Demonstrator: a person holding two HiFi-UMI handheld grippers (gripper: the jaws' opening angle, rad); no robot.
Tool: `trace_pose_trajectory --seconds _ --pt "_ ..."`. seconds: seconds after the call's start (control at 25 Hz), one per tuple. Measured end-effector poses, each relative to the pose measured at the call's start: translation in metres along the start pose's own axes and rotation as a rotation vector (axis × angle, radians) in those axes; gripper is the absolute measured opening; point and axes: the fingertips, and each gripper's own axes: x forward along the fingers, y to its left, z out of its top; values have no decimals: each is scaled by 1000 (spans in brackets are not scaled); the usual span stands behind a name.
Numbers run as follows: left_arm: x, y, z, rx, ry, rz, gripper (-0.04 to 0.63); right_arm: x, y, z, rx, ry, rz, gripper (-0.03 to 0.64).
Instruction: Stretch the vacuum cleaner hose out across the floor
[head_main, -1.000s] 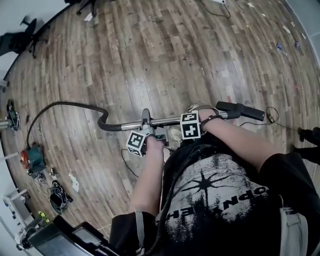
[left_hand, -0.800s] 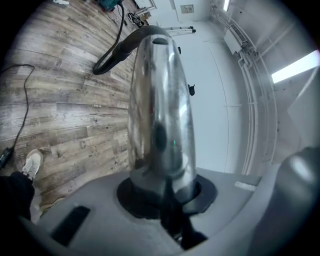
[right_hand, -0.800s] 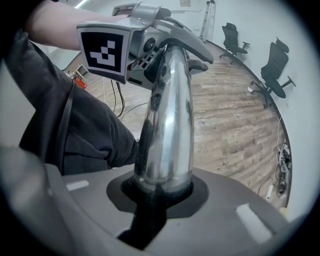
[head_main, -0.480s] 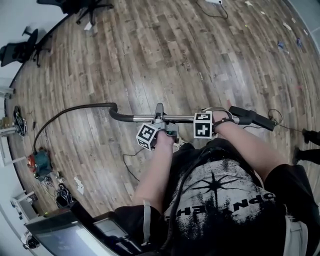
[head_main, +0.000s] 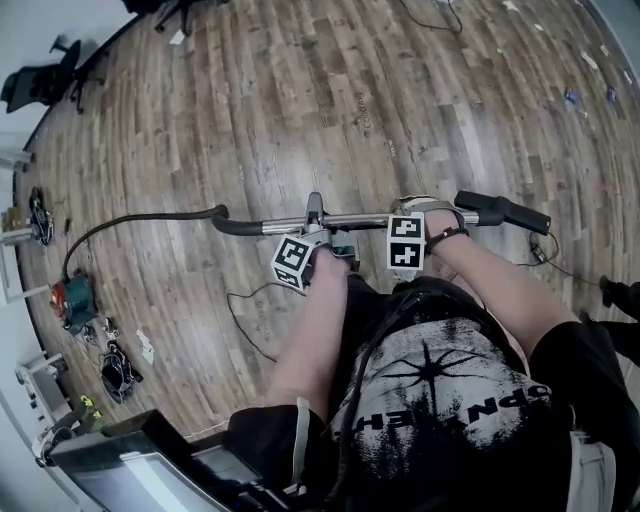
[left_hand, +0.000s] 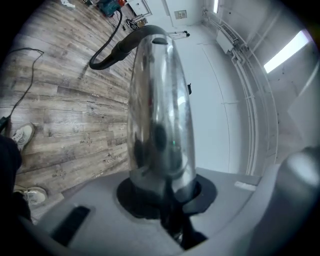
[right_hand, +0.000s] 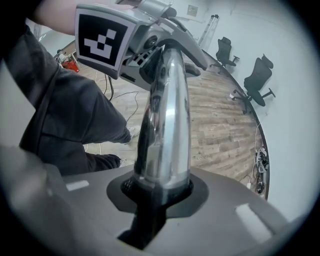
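Observation:
The vacuum's shiny metal tube (head_main: 360, 220) hangs level above the wood floor, right in front of me. My left gripper (head_main: 315, 218) is shut on its left part, and my right gripper (head_main: 422, 214) is shut on it further right, near the black nozzle end (head_main: 505, 212). From the tube's curved black handle (head_main: 228, 222) the black hose (head_main: 120, 225) runs left in a low arc to the red and teal vacuum cleaner (head_main: 68, 302). The left gripper view looks along the tube (left_hand: 160, 115) toward the hose (left_hand: 107, 50). The right gripper view shows the tube (right_hand: 165, 125) and the left gripper's marker cube (right_hand: 102, 40).
Black office chairs (head_main: 45, 80) stand at the far left edge. A thin cable (head_main: 240, 315) lies on the floor by my feet. Tools and cables (head_main: 112, 378) sit at the lower left beside a cart with a screen (head_main: 130, 470). Small bits (head_main: 572, 95) dot the floor at the right.
Both grippers have carried the tube to the right, away from the vacuum cleaner. The hose has drawn out from a high arc into a flatter, longer line.

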Motion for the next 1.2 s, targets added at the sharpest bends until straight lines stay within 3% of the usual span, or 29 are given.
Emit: trace_pose_trajectory --seconds 0.12,0.36,0.52,0.64,0.72,0.88,1.08,1.2 --pt "16 0 -17 16 34 -22 68 5 -16 -17 -21 3 3 81" --pt "34 23 -52 13 348 -46 137 26 -39 -37 -70 72 3 80" --pt "45 31 -69 -27 513 -43 191 39 -62 -53 -63 125 21 80" --pt "51 36 -74 -3 621 -33 188 46 -82 -64 -21 147 36 80" --pt "57 40 -70 57 682 -26 156 53 -97 -69 8 156 42 80" --pt "74 52 -69 212 733 9 8 75 -114 -90 36 136 60 81" --pt "99 55 -107 365 755 -33 2 119 -120 -137 40 118 64 81" --pt "106 64 -139 368 767 -57 0 155 -121 -167 16 107 65 80"
